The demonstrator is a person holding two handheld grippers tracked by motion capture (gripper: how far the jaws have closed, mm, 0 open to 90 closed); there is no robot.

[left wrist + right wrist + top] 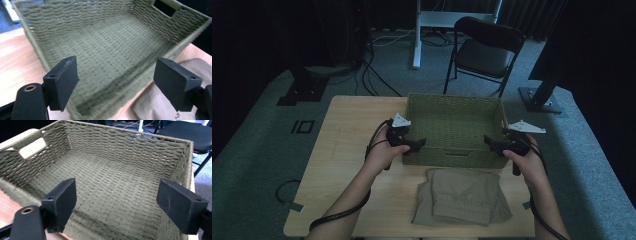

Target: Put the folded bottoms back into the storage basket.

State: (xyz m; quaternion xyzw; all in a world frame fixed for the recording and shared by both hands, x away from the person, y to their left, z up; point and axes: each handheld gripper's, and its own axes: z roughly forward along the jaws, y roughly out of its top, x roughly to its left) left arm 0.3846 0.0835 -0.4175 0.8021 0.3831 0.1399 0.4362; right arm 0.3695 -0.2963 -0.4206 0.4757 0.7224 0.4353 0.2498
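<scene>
table (pixel 347 150): light wood, on grey carpet | basket (pixel 452 125): table centre, 12 o'clock of folded cloth (pixel 462 195) | left gripper (pixel 416 145), right gripper (pixel 490 144): jaws wide apart, holding nothing | chair (pixel 484 47): 12 o'clock, dark room

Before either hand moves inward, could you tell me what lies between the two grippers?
In the high view, the green woven basket sits between the left gripper and right gripper, with its front wall directly between them.

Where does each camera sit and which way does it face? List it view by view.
High view: above the person's side, looking forward and down at the wooden table; forearms, left claw and right claw show.
Left gripper view: on the left claw, facing the green woven basket.
Right gripper view: on the right claw, facing it too.
Shared: the basket.
</scene>
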